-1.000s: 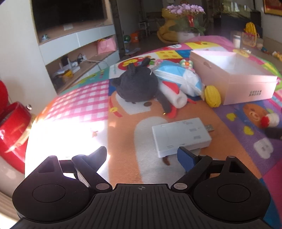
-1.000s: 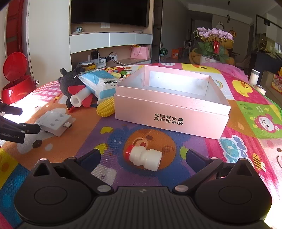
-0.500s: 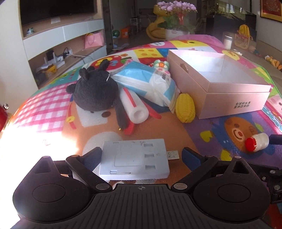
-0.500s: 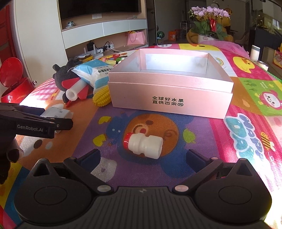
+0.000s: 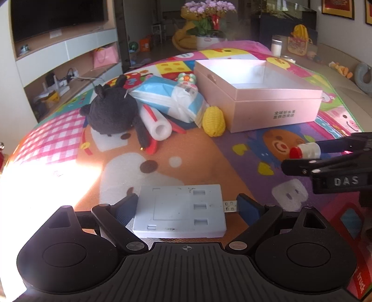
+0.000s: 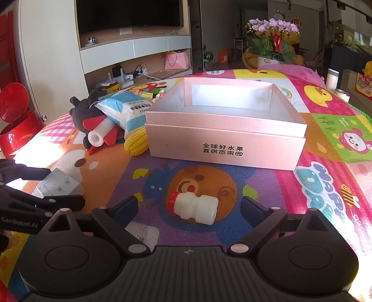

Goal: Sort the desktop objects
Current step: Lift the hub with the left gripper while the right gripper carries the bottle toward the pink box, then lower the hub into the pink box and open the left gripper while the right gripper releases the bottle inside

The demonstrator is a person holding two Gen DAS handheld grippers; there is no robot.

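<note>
Left wrist view: your left gripper point(image 5: 183, 206) has moved up to straddle the grey USB hub point(image 5: 180, 212), jaws closing but not pinching yet. Your right gripper point(image 6: 188, 206) is closing around the white bottle point(image 6: 194, 207), pads clear. Open mat leads to the pink box point(image 6: 223, 141).

Strong daylight pours in low, burning a white, detail-less patch onto the play mat point(image 5: 46, 185) at nine o'clock in the left wrist view and washing out the mat's edge at four o'clock in the right wrist view. The far room sits dimmer, the television point(image 6: 130, 14) a black slab. Both views are sharp but fisheye-bowed toward the rims
</note>
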